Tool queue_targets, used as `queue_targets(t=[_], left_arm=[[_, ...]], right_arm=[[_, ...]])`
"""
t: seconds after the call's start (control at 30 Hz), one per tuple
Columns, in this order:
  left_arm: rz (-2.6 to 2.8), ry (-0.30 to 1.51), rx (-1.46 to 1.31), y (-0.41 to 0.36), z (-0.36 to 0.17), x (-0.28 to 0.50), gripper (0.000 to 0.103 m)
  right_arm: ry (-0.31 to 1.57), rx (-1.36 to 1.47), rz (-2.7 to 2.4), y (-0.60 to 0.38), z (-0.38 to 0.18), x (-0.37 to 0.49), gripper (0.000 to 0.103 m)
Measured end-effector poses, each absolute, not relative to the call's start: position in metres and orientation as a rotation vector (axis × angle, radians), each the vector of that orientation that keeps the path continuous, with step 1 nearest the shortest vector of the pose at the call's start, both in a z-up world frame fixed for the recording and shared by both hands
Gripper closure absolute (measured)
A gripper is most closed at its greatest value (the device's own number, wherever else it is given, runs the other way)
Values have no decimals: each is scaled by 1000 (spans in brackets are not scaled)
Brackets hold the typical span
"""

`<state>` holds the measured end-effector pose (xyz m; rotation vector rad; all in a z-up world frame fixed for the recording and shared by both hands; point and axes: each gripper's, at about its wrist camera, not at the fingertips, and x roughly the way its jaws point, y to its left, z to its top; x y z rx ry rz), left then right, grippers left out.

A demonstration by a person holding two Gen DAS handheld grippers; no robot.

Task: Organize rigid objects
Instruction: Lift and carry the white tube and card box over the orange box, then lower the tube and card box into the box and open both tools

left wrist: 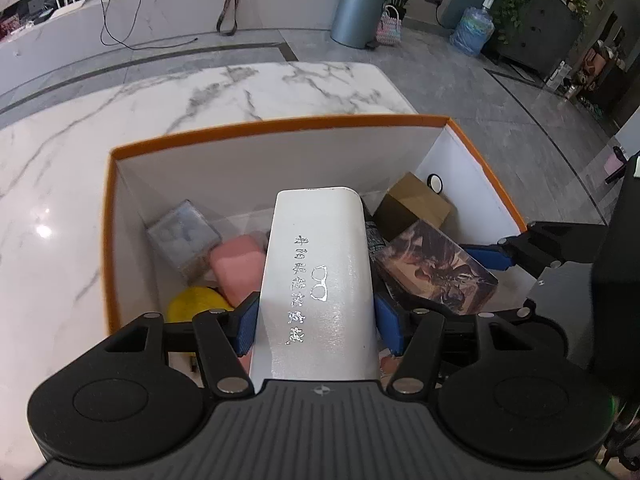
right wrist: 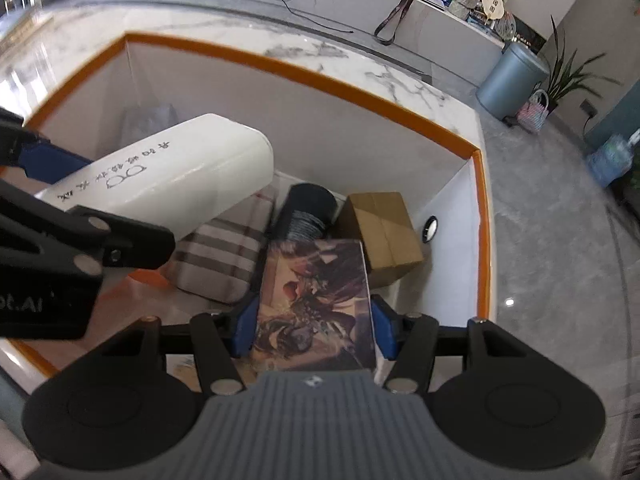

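Over the orange-rimmed box (left wrist: 276, 130), left fingers (left wrist: 245, 322) clamp the white case (left wrist: 320, 280), right fingers (right wrist: 246, 322) the printed box (right wrist: 316, 300).

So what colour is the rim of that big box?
Orange rim, clearest from the right wrist view.

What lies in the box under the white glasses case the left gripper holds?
The white glasses case hangs over a pink case, yellow object and striped pouch crowding the box floor.
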<state>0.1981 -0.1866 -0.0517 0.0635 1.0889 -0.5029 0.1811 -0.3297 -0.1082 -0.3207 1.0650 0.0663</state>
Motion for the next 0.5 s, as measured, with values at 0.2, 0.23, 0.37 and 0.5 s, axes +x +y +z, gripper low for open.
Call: queue_targets(t=[0.2, 0.23, 0.37, 0.5], left_arm=[[-510, 1105, 63, -194, -59, 198, 34], [-508, 1107, 62, -194, -60, 198, 34], [-502, 1113, 65, -195, -61, 195, 34], [-492, 1114, 51, -196, -61, 196, 34]], right_arm=[[1090, -377, 80, -326, -119, 177, 45], [1089, -378, 79, -325, -118, 177, 45], [1069, -389, 68, -324, -113, 176, 43], [1037, -385, 88, -322, -107, 174, 40]])
